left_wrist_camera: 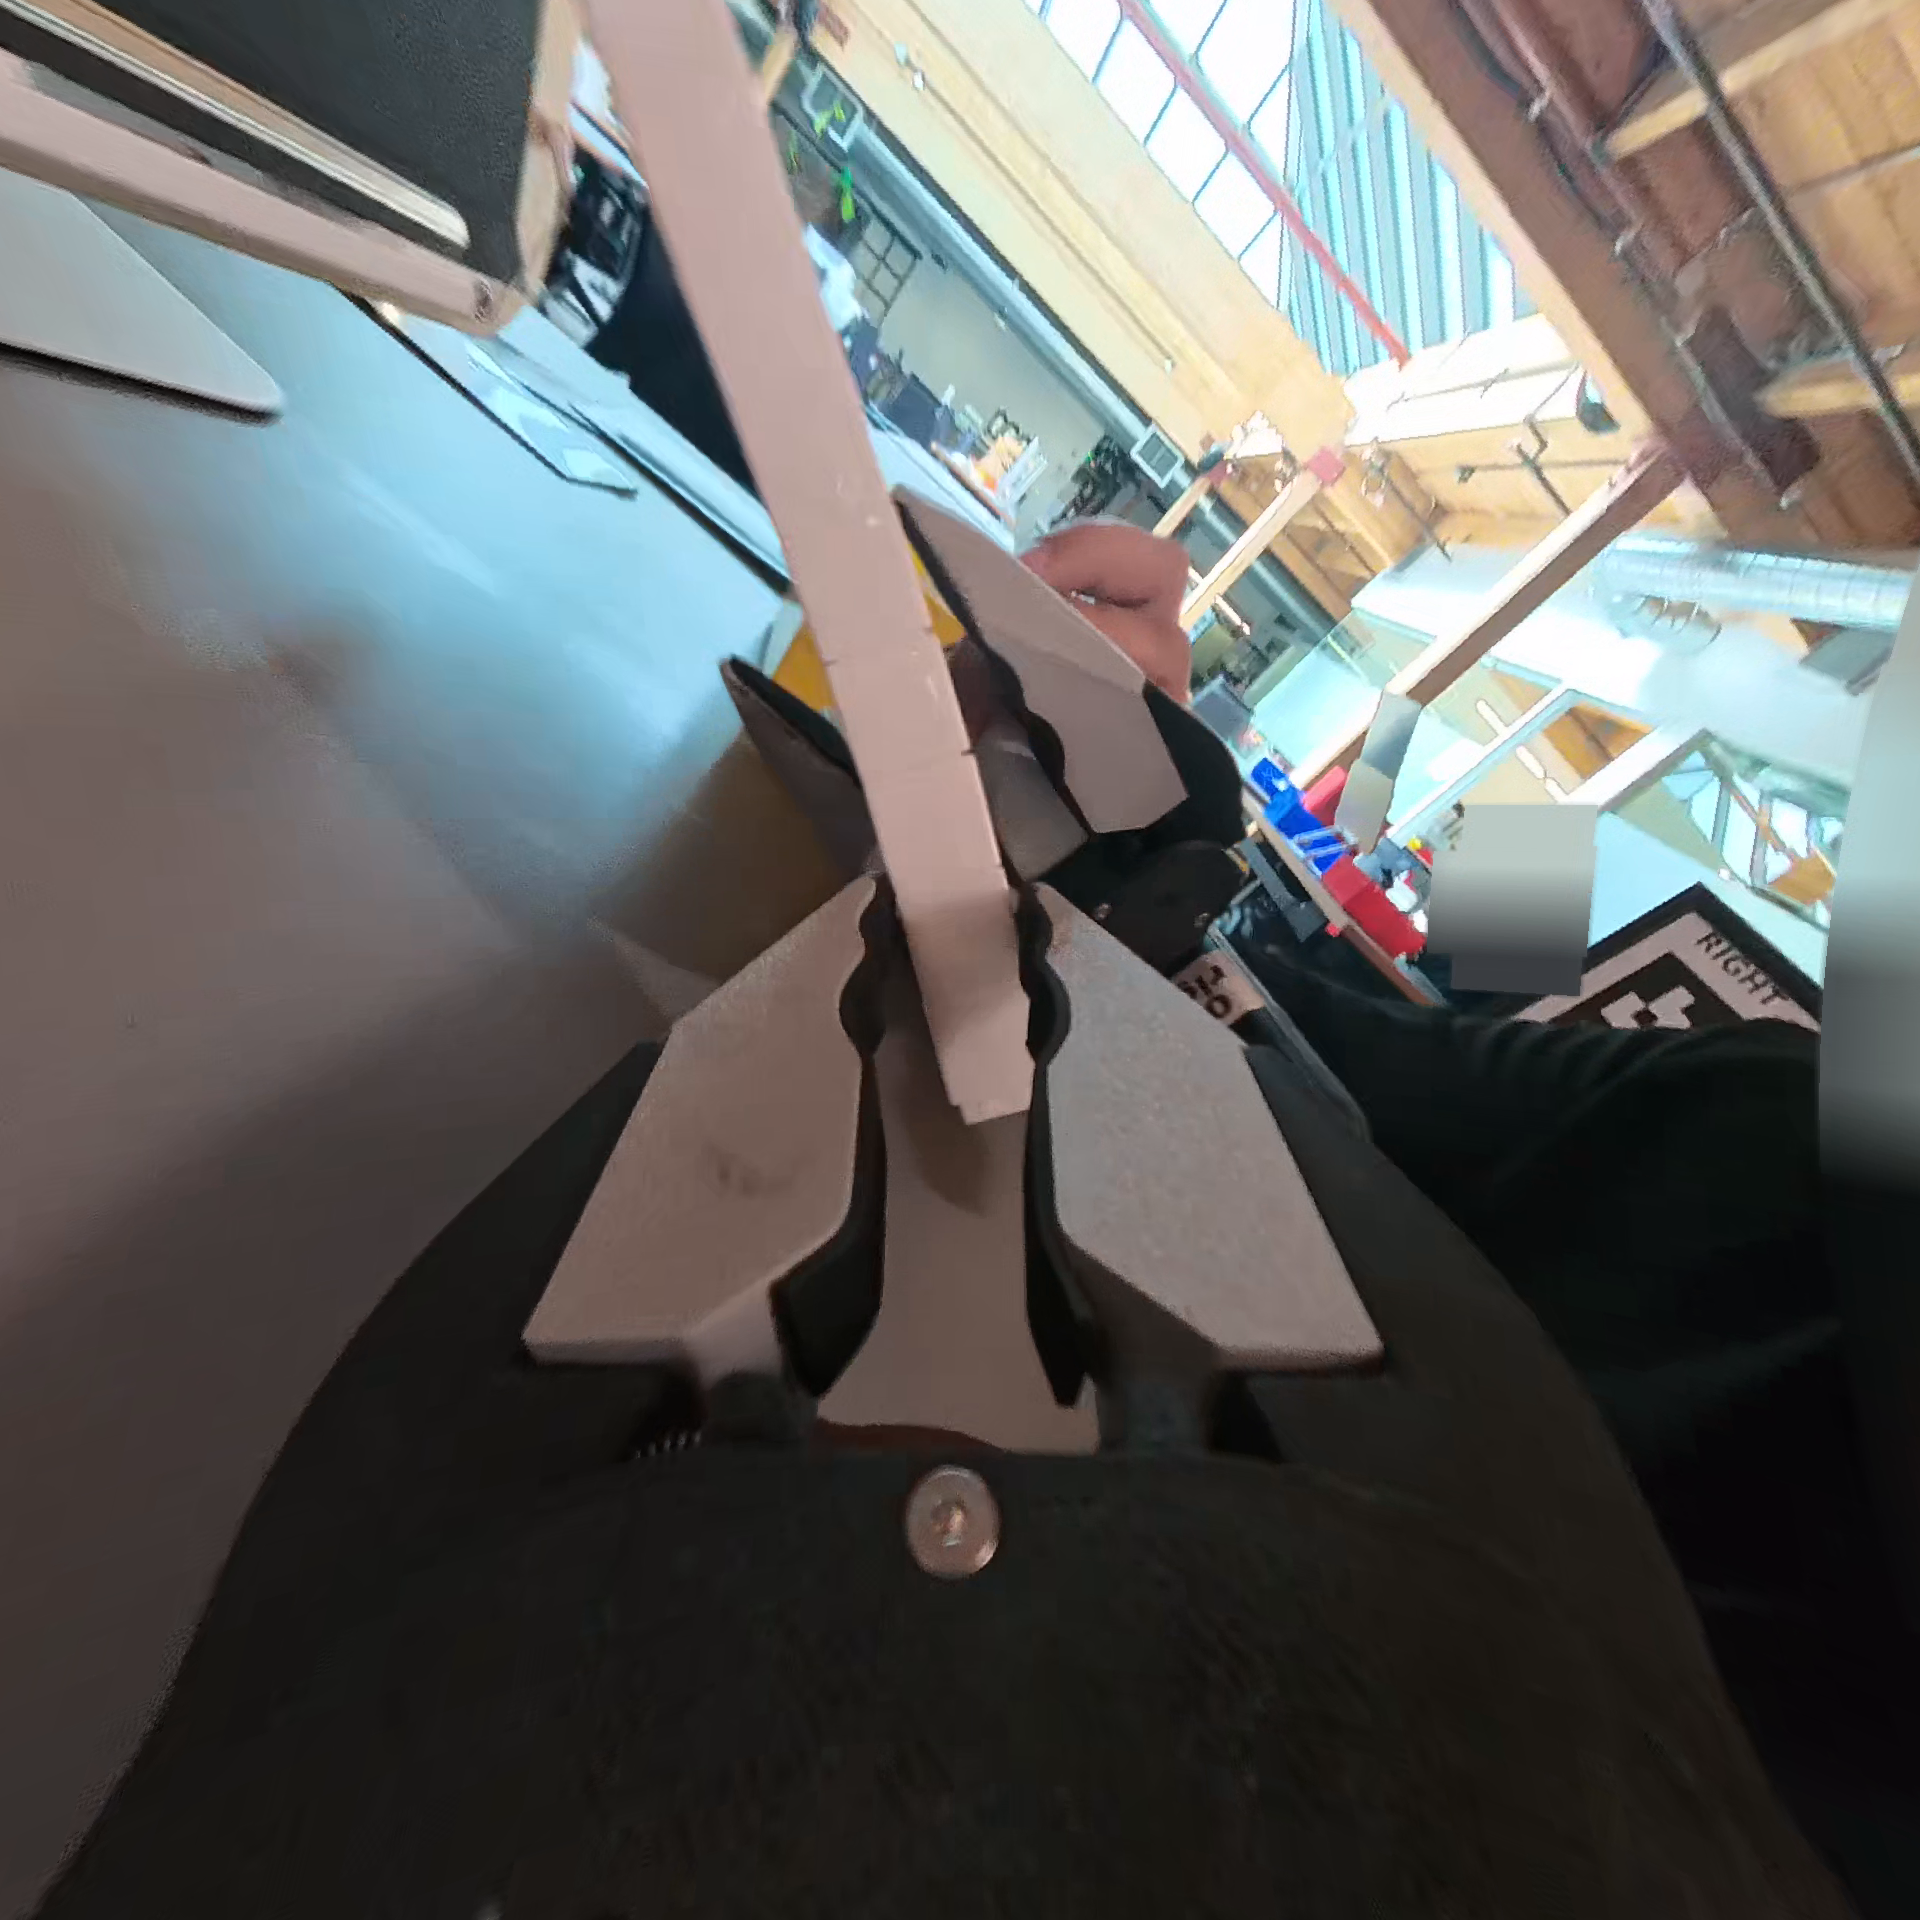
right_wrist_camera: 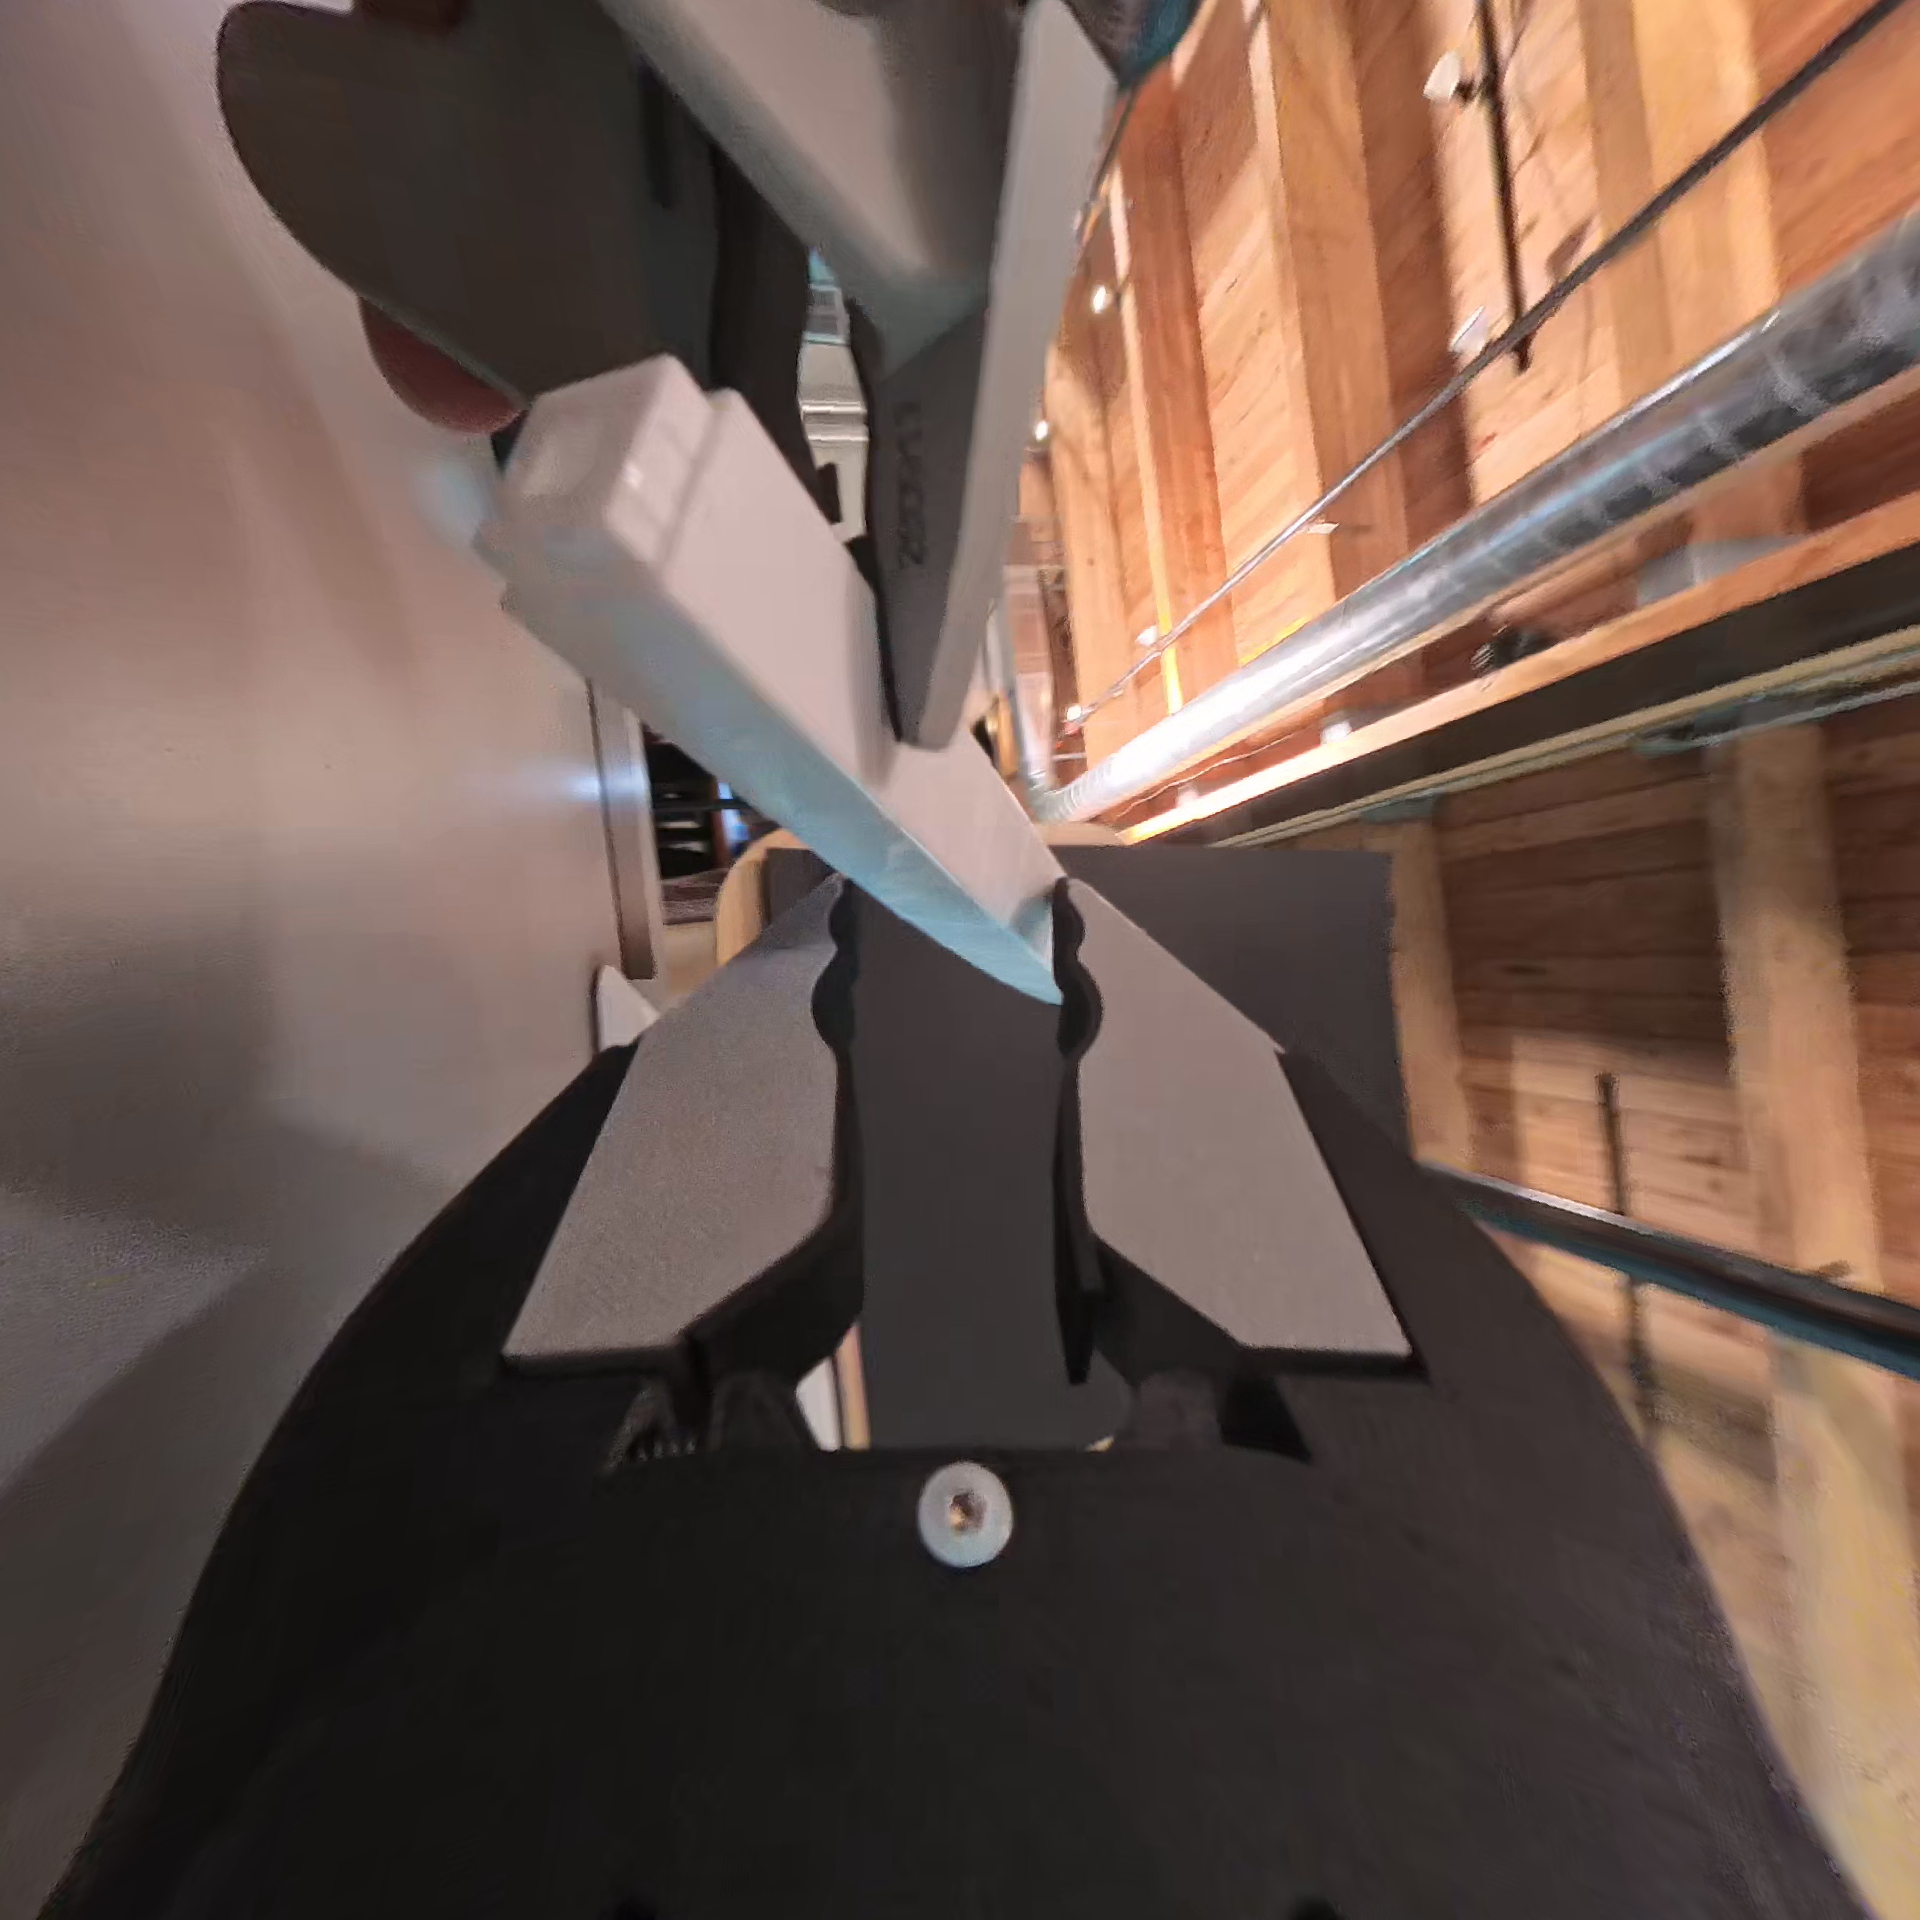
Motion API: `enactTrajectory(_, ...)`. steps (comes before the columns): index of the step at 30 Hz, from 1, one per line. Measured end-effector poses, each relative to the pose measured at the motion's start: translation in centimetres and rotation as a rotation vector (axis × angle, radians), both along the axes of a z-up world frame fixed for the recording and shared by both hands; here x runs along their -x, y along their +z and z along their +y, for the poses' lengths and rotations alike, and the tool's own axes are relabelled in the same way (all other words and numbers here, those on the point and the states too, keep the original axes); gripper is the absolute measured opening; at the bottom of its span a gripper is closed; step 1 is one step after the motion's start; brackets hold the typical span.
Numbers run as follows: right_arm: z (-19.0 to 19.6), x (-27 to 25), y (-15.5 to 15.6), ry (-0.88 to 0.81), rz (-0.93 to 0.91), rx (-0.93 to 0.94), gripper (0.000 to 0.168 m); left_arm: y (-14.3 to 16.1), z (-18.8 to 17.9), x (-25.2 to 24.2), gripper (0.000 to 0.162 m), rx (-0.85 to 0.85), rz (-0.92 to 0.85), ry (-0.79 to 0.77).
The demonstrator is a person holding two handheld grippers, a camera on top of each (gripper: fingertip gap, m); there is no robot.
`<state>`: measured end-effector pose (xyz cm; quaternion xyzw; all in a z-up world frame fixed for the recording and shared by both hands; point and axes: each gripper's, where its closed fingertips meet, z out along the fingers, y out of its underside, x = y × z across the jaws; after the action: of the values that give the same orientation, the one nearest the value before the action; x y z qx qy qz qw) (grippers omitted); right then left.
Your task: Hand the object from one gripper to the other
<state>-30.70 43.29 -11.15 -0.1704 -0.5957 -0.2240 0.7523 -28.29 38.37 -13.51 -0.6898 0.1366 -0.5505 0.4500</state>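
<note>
A long white bar (left_wrist_camera: 883,623) runs up the middle of the left wrist view. My left gripper (left_wrist_camera: 945,904) is shut on its near end, with both pads against it. My right gripper (left_wrist_camera: 821,592) shows farther up the bar, one finger on each side. In the right wrist view the bar (right_wrist_camera: 727,623) slants down into my right gripper (right_wrist_camera: 951,894) and its tip touches the right pad. Whether the jaws press on it I cannot tell. The left gripper (right_wrist_camera: 717,582) holds the bar's capped end at the top of that view. The bar is in the air.
A grey table top (left_wrist_camera: 312,727) with a flat grey slab (left_wrist_camera: 125,312) lies to the left. A person's hand (left_wrist_camera: 1122,582) and black sleeve (left_wrist_camera: 1558,1143) are on the right. A wood-plank wall (right_wrist_camera: 1558,312) and a metal pipe (right_wrist_camera: 1455,571) fill the right wrist view's right side. There is about 6 cm between the tips of the two grippers.
</note>
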Motion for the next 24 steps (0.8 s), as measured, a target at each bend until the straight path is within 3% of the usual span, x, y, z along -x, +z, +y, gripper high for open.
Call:
enactTrajectory(5, 0.8, -0.5, -0.4, 0.072, 0.071, 0.323, 0.047, 0.7, 1.3, 2.1, 0.020, -0.073, 0.045, 0.144)
enactTrajectory(8, 2.0, -1.0, -2.1, 0.121, 0.091, 0.705, 0.041, 0.4, 2.0, 3.0, 0.020, -0.228, 0.269, 0.258)
enactTrajectory(11, 1.9, -1.4, -2.9, 0.232, 0.115, 1.055, 0.025, 2.2, 1.9, 3.1, 0.019, -0.321, 0.266, 0.322)
enactTrajectory(15, -0.4, -1.7, -0.3, 0.538, 0.217, 1.488, 0.031, 4.0, 1.1, 3.3, 0.019, -0.553, 0.397, 0.407)
enactTrajectory(19, -1.6, -3.2, 3.9, 0.890, 0.366, 1.785, 0.032, 5.1, 0.2, 2.1, 0.019, -0.713, 0.479, 0.439)
enactTrajectory(24, -1.5, -3.5, 4.7, 0.976, 0.429, 1.917, 0.037, 3.9, 0.9, 2.4, 0.020, -0.947, 0.925, 0.609)
